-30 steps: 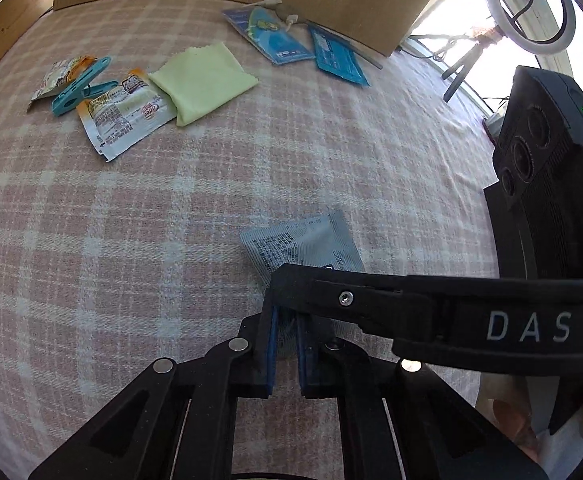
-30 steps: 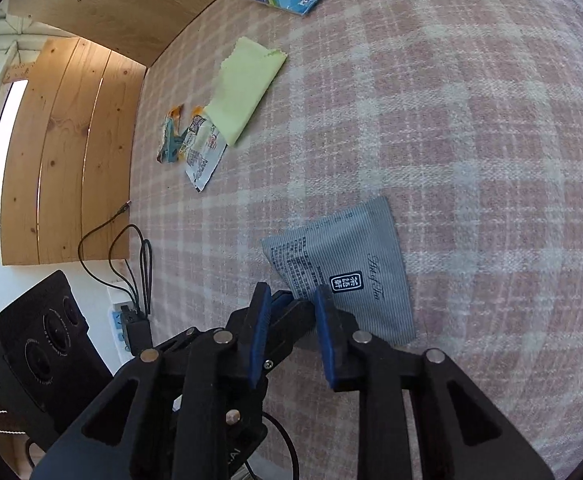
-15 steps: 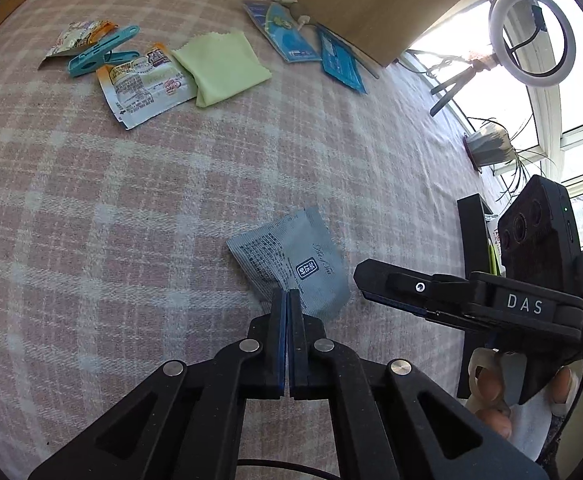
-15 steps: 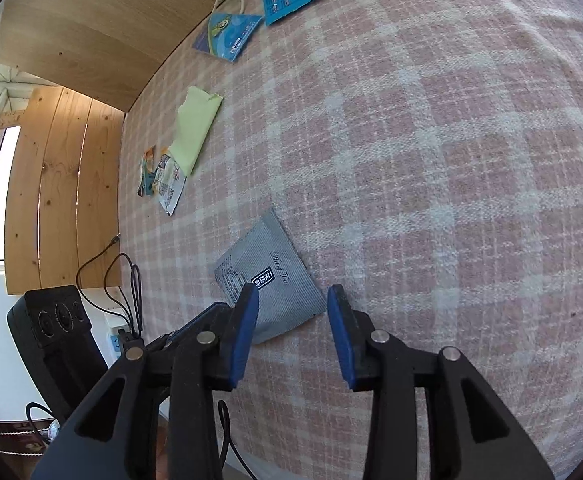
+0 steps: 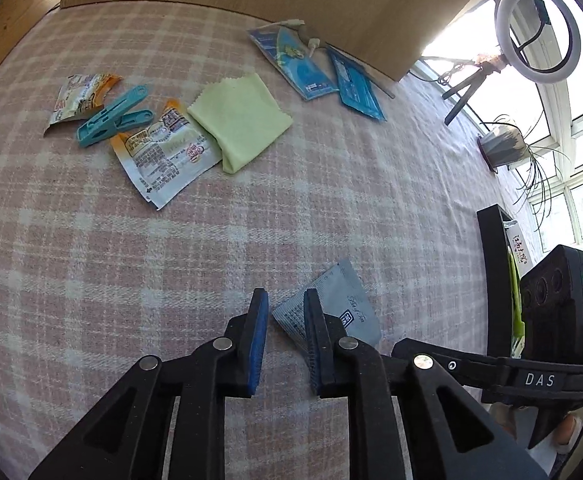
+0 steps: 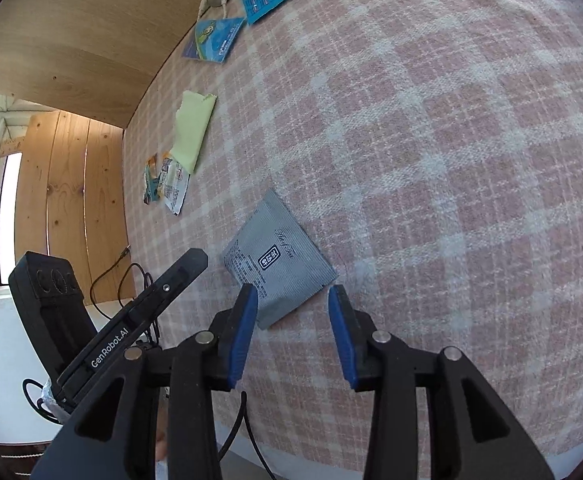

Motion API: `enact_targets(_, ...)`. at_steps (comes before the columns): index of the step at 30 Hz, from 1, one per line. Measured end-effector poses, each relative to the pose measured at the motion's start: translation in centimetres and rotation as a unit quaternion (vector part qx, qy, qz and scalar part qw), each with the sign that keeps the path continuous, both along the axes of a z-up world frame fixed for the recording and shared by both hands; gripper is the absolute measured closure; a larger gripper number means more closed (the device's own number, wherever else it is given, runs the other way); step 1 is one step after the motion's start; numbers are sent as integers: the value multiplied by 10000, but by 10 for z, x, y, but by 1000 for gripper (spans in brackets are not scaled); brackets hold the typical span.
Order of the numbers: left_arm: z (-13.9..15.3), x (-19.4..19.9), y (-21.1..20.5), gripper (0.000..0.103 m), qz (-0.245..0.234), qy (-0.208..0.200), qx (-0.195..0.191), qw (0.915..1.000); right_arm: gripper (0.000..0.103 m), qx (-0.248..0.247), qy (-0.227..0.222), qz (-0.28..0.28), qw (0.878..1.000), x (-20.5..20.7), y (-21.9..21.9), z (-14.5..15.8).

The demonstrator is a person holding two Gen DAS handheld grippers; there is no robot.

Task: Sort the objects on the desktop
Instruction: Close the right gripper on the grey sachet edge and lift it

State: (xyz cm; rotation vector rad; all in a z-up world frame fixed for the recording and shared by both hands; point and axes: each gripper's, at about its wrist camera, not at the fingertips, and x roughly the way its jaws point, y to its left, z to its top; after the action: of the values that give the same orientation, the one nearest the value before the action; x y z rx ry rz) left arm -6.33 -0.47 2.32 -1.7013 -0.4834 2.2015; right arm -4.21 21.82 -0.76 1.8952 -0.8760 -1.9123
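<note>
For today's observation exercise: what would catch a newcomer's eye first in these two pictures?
Probably the grey tea sachet lying flat on the pink checked tablecloth, just ahead of the right tool, whose blue pads stand apart with nothing between them. Farther off lies a cluster: a lime-green cloth, a teal clothes peg and snack wrappers.

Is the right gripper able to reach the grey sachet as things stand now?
Probably yes: the grey sachet lies flat just ahead of the open right gripper, with nothing between them.
</note>
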Motion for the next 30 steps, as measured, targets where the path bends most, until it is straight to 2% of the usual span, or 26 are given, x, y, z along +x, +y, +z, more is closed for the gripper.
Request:
enact_targets(5, -10, -11, 21, 83, -770, -47, -159, 9969, 67, -261, -244, -451, 9983, 7, 0, -18)
enact_targets(8, -9, 2, 31, 83, -1167, 23, -188, 9930, 67, -395, -246, -700, 9965, 3, 5, -21)
enact_targets(11, -8, 15, 37, 83, -1345, 45, -192, 9907, 66, -347, -213, -721, 9966, -6, 8, -18)
enact_targets(15, -5, 25, 32, 79, -1128, 55, -354, 9930, 65, -13, -22, -523, 9986, -8, -2, -10)
enact_targets(18, -5, 29, 24, 68, -1025, -32, -192, 9945, 65, 276, 64, -403, 9988, -1, -1, -7)
enact_targets(22, -4, 38, 28, 68, -1094, -70, -221, 9937, 65, 126, -59, -205, 9997, 9, -4, -11)
enact_targets(26, -2, 44, 38, 75, -1160, 57, -404, 9924, 65, 155, 87, -145, 9997, 10, -9, -9)
enact_targets(28, -6, 44, 38, 80, -1119, -143, -90, 9936, 66, 69, 109, -178, 9998, 11, -8, -11)
enact_targets(30, -7, 47, 42, 86, -1100, -151, -53, 9938, 71, 49, 127, -119, 9998, 11, -11, -12)
